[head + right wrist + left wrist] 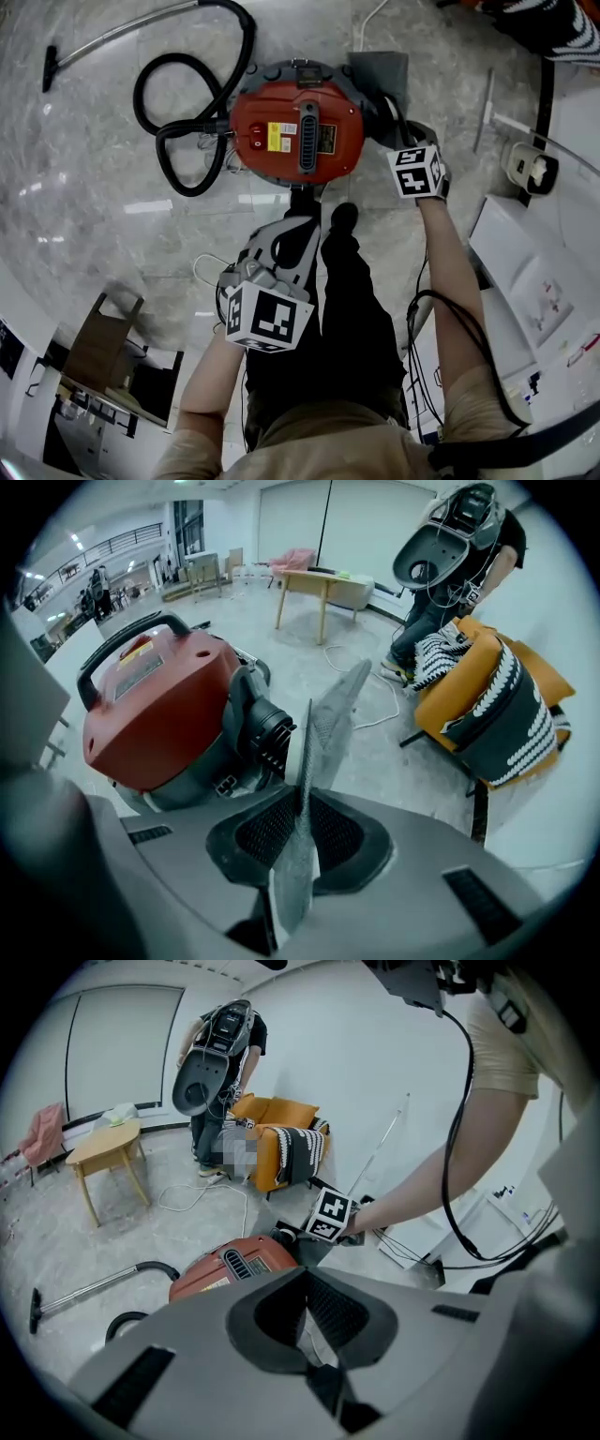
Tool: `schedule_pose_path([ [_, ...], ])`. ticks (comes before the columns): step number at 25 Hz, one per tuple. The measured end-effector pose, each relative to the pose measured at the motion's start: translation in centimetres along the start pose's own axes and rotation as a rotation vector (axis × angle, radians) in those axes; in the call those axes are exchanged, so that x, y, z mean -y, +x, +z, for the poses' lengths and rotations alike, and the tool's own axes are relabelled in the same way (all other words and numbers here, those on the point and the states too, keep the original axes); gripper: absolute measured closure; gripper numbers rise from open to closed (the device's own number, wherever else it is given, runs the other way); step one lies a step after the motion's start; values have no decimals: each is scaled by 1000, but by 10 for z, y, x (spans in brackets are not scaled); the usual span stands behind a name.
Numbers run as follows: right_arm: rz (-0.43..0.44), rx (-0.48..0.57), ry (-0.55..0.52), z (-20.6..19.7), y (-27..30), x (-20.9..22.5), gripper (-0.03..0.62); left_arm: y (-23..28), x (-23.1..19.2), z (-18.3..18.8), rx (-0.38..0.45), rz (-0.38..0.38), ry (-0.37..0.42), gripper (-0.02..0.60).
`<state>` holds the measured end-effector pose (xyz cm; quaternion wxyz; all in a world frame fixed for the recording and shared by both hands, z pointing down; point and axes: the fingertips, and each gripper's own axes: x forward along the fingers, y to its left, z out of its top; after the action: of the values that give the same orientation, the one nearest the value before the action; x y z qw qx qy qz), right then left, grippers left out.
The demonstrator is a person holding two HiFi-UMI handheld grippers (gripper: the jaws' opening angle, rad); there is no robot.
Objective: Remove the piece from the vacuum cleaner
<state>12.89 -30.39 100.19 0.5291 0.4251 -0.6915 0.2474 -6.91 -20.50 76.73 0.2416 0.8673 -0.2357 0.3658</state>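
The red vacuum cleaner stands on the marble floor just ahead of my feet. In the right gripper view it sits to the left of the jaws. My right gripper is at its right side, shut on a thin flat grey mesh piece. The piece stands edge-on between the pads, a little apart from the vacuum's black port. In the head view the grey piece shows beside the vacuum's upper right. My left gripper hangs close behind the vacuum, jaws shut with nothing between them, and its own view looks down on the red body.
A black hose loops left of the vacuum and runs to a metal wand. A white cable lies on the floor. White furniture lines the right. Farther off are an orange chair, a wooden table and another person.
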Motion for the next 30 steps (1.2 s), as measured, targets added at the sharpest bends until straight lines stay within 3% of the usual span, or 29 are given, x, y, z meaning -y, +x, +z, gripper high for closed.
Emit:
schedule_pose_path([
  [8, 27, 7, 233, -7, 5, 7, 554, 1, 1, 1, -14, 2, 26, 578],
  [16, 48, -23, 101, -10, 6, 9, 554, 4, 5, -1, -17, -5, 24, 578],
  [30, 56, -36, 114, -10, 9, 15, 554, 15, 14, 7, -17, -2, 13, 578],
])
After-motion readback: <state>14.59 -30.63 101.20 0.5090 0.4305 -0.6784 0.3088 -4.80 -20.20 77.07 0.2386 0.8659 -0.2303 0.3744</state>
